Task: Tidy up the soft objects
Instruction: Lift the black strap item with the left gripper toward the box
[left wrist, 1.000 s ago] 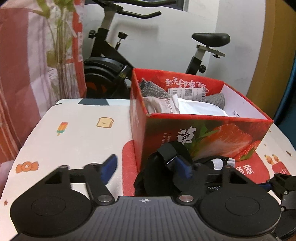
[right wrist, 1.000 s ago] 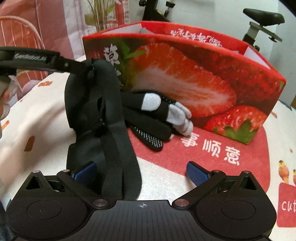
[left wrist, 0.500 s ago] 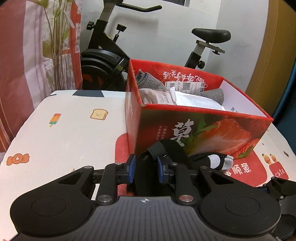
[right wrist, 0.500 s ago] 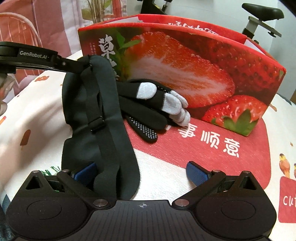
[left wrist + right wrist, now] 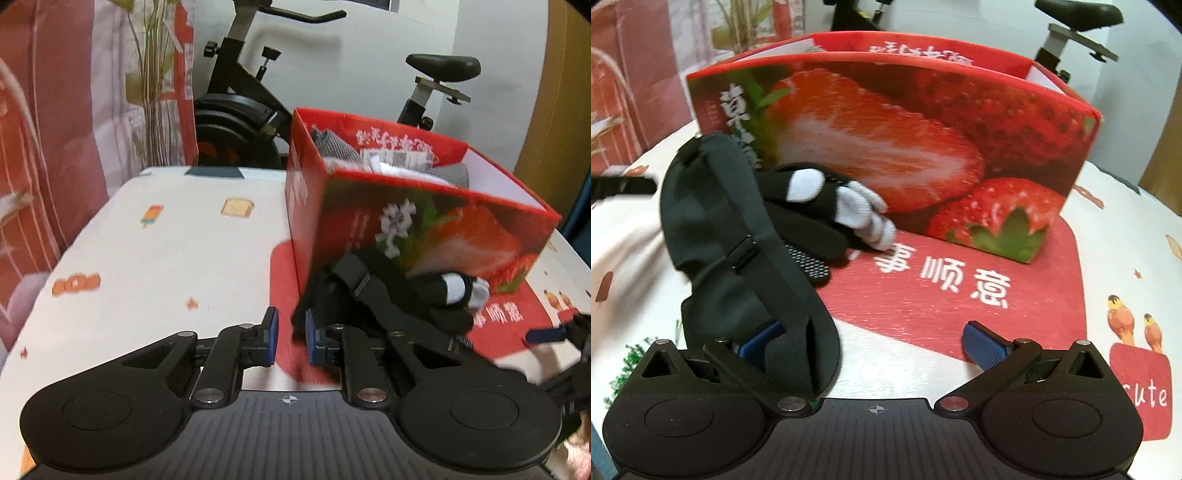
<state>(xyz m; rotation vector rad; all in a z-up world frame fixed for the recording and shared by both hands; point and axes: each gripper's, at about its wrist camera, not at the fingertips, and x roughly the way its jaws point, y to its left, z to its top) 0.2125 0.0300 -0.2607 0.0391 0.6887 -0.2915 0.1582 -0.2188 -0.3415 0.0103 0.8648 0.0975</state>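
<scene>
**Grippers and soft items, tabletop**

Left gripper: pads narrowly apart, nothing between them. Right gripper: spread wide, left pad under black sleep mask (strap up). Mask and glove lie against strawberry box.

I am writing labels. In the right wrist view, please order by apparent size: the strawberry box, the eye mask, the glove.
1. strawberry box, clearly the largest
2. eye mask
3. glove

The mask lies nearer the camera and partly covers the glove, so their order is unsure.
</scene>
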